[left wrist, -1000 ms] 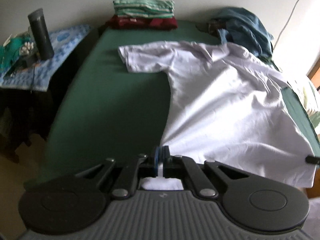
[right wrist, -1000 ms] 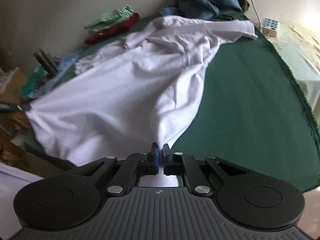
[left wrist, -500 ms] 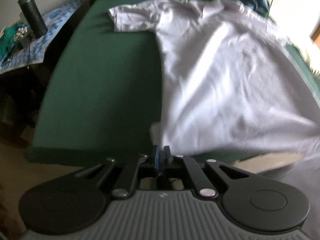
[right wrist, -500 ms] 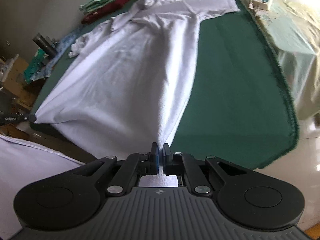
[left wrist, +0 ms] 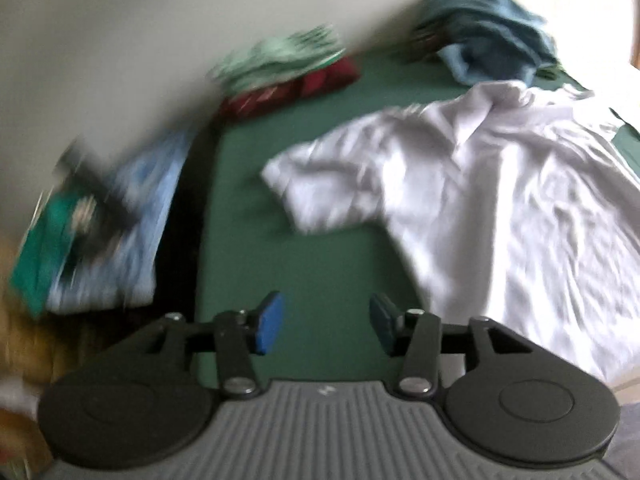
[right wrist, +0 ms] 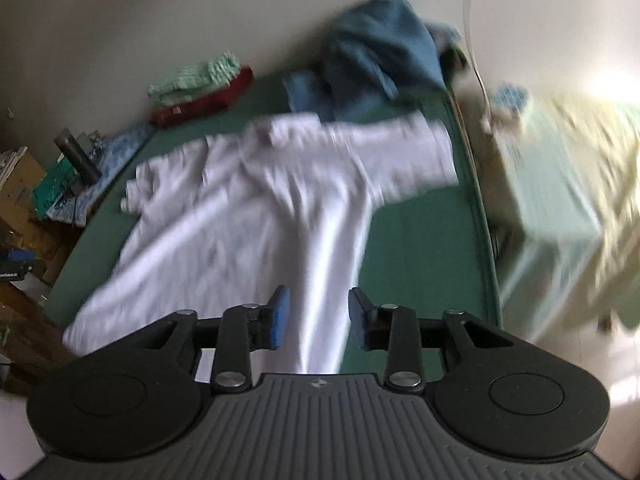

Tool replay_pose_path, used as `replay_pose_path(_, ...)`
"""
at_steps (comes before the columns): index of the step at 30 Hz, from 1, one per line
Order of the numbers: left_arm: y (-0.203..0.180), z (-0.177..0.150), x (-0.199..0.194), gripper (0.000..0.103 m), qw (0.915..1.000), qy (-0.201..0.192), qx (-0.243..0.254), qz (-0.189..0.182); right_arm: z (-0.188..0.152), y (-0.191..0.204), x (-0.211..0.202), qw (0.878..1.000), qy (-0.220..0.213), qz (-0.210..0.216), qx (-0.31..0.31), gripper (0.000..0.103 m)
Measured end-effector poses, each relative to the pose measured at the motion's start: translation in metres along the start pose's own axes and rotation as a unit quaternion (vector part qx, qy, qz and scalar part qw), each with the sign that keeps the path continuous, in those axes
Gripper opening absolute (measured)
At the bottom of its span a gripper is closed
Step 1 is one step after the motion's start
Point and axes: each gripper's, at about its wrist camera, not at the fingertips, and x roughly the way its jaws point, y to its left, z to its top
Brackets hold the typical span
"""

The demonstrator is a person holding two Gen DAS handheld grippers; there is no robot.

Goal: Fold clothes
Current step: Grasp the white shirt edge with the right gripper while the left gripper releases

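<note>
White cotton polo shirt (right wrist: 256, 216) spread on green worktop (left wrist: 320, 248): light, limp. Take near hem corners. Left gripper (left wrist: 325, 322) and right gripper (right wrist: 318, 316) jaws opening, empty.

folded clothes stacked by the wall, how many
2: a green striped garment lying on top of a dark red one, at the green surface's far left corner. More may be hidden.

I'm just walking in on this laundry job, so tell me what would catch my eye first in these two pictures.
A big white shirt lies spread and rumpled across the green table, collar toward the far wall. Behind it against the wall sit a heap of blue clothes and a folded stack, green stripes on dark red. Up close, both the left tongs and the right tongs are opening, pads clear of the cloth.
</note>
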Motion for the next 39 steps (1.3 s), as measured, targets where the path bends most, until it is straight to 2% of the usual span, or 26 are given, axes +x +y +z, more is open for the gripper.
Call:
replay_pose_path(1,-0.005,0.015,0.008,0.063,0.9996,-0.007,0.026,-0.002,0.022,0.005,0.006,1.0,0.0,0.007,0.004,0.041)
replay_pose_path(2,-0.007,0.029,0.016,0.064,0.9985,-0.014,0.052,0.001,0.04,0.008,0.01,1.0,0.001,0.012,0.01,0.042)
replay_pose_path(5,-0.015,0.072,0.045,0.068,0.9887,-0.038,0.144,0.015,0.099,0.021,0.023,1.0,0.008,0.006,0.015,0.044)
replay_pose_path(7,-0.021,0.096,0.062,0.074,0.9774,-0.059,0.202,0.023,0.136,0.033,0.035,1.0,0.009,-0.005,0.009,0.049)
replay_pose_path(9,-0.029,0.116,0.083,0.081,0.9616,-0.09,0.257,0.038,0.164,0.045,0.048,1.0,0.004,-0.013,-0.003,0.064)
replay_pose_path(11,-0.036,0.131,0.107,0.081,0.9525,-0.109,0.284,0.025,0.183,0.056,0.068,1.0,-0.003,-0.014,-0.019,0.069)
replay_pose_path(13,-0.043,0.141,0.127,0.077,0.9464,-0.12,0.3,0.004,0.189,0.059,0.092,1.0,-0.007,-0.02,-0.021,0.069)
replay_pose_path(15,-0.06,0.136,0.142,0.075,0.9315,-0.141,0.335,-0.002,0.191,0.06,0.118,1.0,-0.005,-0.023,-0.009,0.069)
replay_pose_path(18,-0.082,0.125,0.163,0.071,0.9122,-0.15,0.381,-0.018,0.185,0.054,0.161,0.999,0.002,-0.025,0.028,0.069)
replay_pose_path(20,-0.095,0.122,0.175,0.072,0.9002,-0.153,0.406,-0.035,0.178,0.046,0.188,0.998,0.006,-0.028,0.059,0.069)
replay_pose_path(23,-0.113,0.117,0.19,0.076,0.8756,-0.175,0.449,-0.032,0.169,0.031,0.227,0.994,0.015,-0.037,0.098,0.068)
replay_pose_path(24,-0.116,0.118,0.195,0.076,0.8723,-0.174,0.455,-0.036,0.167,0.025,0.239,0.993,0.017,-0.042,0.109,0.068)
replay_pose_path(26,-0.12,0.124,0.206,0.076,0.8733,-0.165,0.456,-0.044,0.165,0.019,0.261,0.992,0.018,-0.049,0.112,0.067)
replay_pose_path(30,-0.118,0.147,0.223,0.072,0.8946,-0.15,0.415,-0.07,0.163,0.013,0.295,0.994,0.034,-0.053,0.091,0.067)
replay_pose_path(31,-0.116,0.153,0.226,0.065,0.9018,-0.14,0.4,-0.085,0.162,0.01,0.301,0.994,0.041,-0.052,0.09,0.066)
replay_pose_path(32,-0.114,0.159,0.229,0.058,0.9085,-0.13,0.385,-0.099,0.161,0.009,0.307,0.994,0.047,-0.045,0.088,0.058)
replay_pose_path(33,-0.112,0.161,0.231,0.04,0.9132,-0.123,0.372,-0.112,0.16,0.009,0.312,0.995,0.054,-0.035,0.082,0.037)
replay_pose_path(34,-0.112,0.161,0.232,0.022,0.918,-0.117,0.359,-0.122,0.16,0.012,0.313,0.996,0.056,-0.032,0.069,0.023)
replay_pose_path(35,-0.112,0.16,0.233,0.016,0.9226,-0.112,0.345,-0.131,0.159,0.015,0.313,0.996,0.058,-0.031,0.054,0.01)
replay_pose_path(38,-0.111,0.152,0.227,0.012,0.9348,-0.117,0.308,-0.133,0.16,0.022,0.308,0.998,0.048,-0.018,0.025,0.008)
replay_pose_path(39,-0.101,0.155,0.22,0.012,0.9421,-0.125,0.279,-0.138,0.162,0.021,0.304,0.999,0.04,-0.01,0.031,0.008)
